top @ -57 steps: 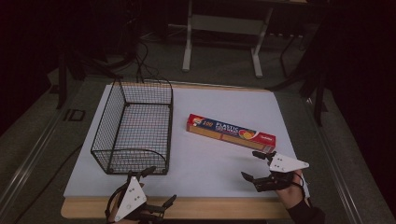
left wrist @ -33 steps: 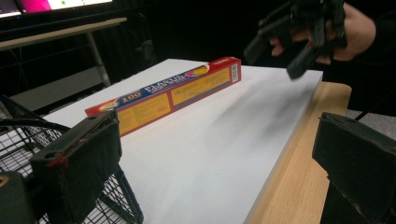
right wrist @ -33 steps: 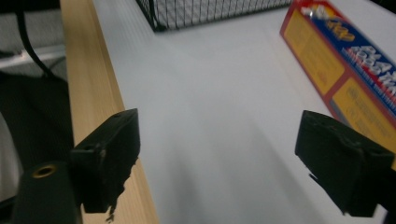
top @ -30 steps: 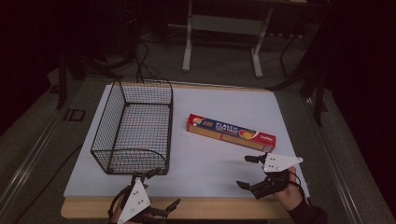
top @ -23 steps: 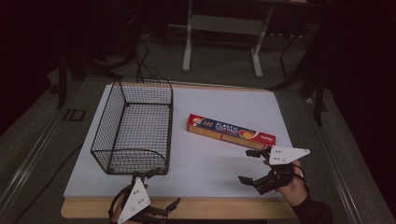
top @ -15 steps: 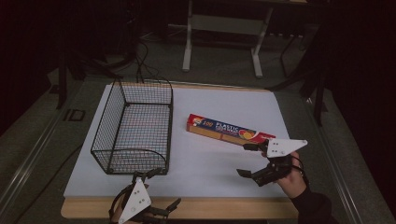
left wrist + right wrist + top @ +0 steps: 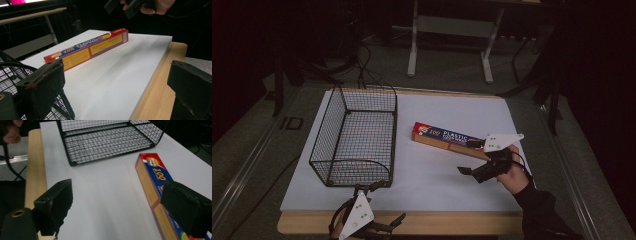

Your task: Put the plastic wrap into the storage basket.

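Observation:
A long red and blue box of plastic wrap (image 7: 447, 140) lies flat on the white table top, to the right of a black wire basket (image 7: 357, 135). My right gripper (image 7: 469, 157) hovers at the box's right end, open; its jaws have just been opening wider. In the right gripper view the box (image 7: 152, 185) runs under the right-hand jaw, and the pads do not touch it. My left gripper (image 7: 384, 202) rests open at the front edge, just in front of the basket. In the left gripper view the box (image 7: 87, 48) lies far ahead of the wide jaws.
The white sheet (image 7: 462, 195) covers a wooden table whose bare front strip (image 7: 452, 222) shows. The basket (image 7: 107, 140) holds nothing and stands at the left of the sheet. Dark floor, cables and a metal stand (image 7: 449, 30) lie beyond the table.
My right gripper has moved from the front right of the table up and away to the box's right end. The left gripper has stayed put.

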